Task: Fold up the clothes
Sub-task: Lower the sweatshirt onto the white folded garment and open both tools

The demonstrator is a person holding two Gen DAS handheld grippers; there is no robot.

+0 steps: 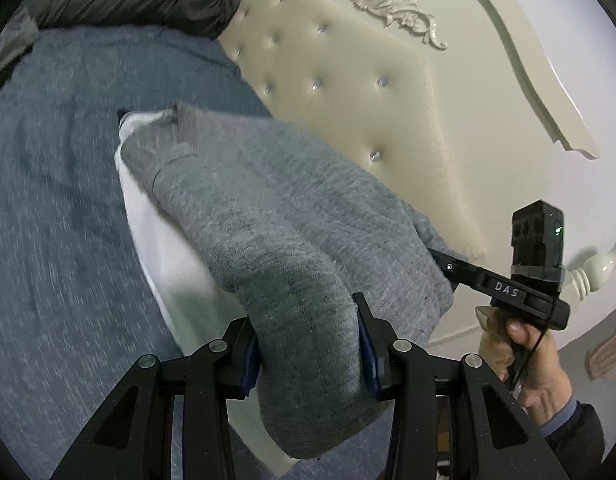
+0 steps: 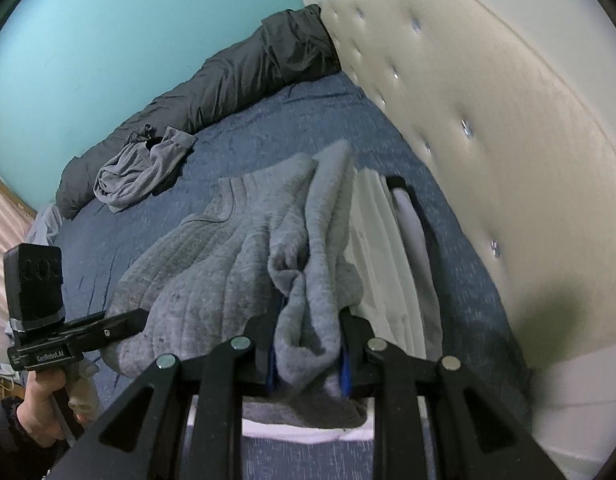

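Note:
A grey quilted knit garment [image 1: 275, 216] hangs stretched between both grippers above the blue bedspread [image 1: 55, 200]. My left gripper [image 1: 308, 344] is shut on a thick bunched fold of it, blue pads pressing both sides. In the right wrist view my right gripper [image 2: 308, 356] is shut on a narrower bunch of the same garment [image 2: 211, 264], which sags onto the bed. The right gripper [image 1: 452, 270] also shows in the left wrist view, its tips buried in the cloth, a hand [image 1: 536, 364] on its handle. The left gripper's body [image 2: 67, 332] sits at the lower left of the right wrist view.
Folded white cloth [image 2: 388, 248] lies on the bed beside the garment, next to the cream tufted headboard [image 2: 488, 128]. Another crumpled grey garment [image 2: 143, 168] and a dark grey duvet [image 2: 235, 76] lie farther back by the turquoise wall. A white bedpost [image 1: 600, 264] stands at the right.

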